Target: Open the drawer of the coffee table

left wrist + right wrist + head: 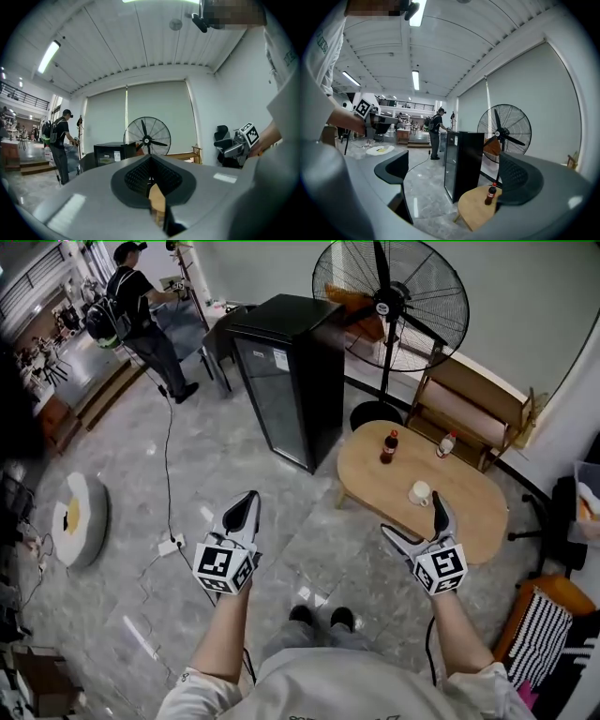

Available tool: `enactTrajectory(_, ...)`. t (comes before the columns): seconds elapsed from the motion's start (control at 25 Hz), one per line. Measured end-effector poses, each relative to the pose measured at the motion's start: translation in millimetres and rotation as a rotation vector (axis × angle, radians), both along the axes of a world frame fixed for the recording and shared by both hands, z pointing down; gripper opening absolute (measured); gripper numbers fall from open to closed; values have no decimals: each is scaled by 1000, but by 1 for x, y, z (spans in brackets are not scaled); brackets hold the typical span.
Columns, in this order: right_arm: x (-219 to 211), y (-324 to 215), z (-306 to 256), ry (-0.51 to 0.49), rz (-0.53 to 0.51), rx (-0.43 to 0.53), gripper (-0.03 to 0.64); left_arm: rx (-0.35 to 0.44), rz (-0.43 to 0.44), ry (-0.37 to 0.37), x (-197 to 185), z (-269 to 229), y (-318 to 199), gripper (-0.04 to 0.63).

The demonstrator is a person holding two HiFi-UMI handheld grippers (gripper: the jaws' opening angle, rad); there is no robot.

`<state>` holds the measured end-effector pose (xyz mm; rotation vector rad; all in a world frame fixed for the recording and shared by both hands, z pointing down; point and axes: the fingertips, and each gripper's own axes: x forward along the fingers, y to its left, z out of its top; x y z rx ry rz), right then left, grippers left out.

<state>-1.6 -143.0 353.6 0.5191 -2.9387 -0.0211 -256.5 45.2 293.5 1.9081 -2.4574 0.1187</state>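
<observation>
The oval wooden coffee table [473, 517] stands ahead to my right, and no drawer shows on it from here. A cola bottle [388, 446], a second small bottle [446, 444] and a white cup [420, 492] stand on top. My right gripper [417, 523] is open and empty, held in the air just short of the table's near edge. The right gripper view shows the table [473, 211] and cola bottle [490, 194] between its spread fingers [391, 171]. My left gripper [244, 510] is shut on nothing, over bare floor left of the table, with its pads [140, 176] meeting.
A black glass-door cabinet [291, 371] stands left of the table, a large pedestal fan [389, 306] behind it and a wooden bench [469, 409] against the wall. A person [141, 315] stands far left. A cable and power strip [171, 545] lie on the floor.
</observation>
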Motion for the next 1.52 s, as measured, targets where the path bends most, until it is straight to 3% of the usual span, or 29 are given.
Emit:
enactTrajectory(0.28,-11,-25,10,20,134,-8,589,12,136,13,-40,10,-73,-2)
enactTrajectory(0.68,-43,-57,33,62,469,-72,589,-20,427,44,-117,37,-180,-2)
enactTrajectory(0.84,-52,-56,43,60,574,-108,589,-47,488,67,-138,53,-205,-2)
enactTrajectory(1.24,-19,-57,86,22,643,-210,589,-70,521,93,-111,75,-231,-1)
enactTrajectory(1.52,-10,-61,178,-7,649,-359,589,-99,530,107,-84,105,-240,-2)
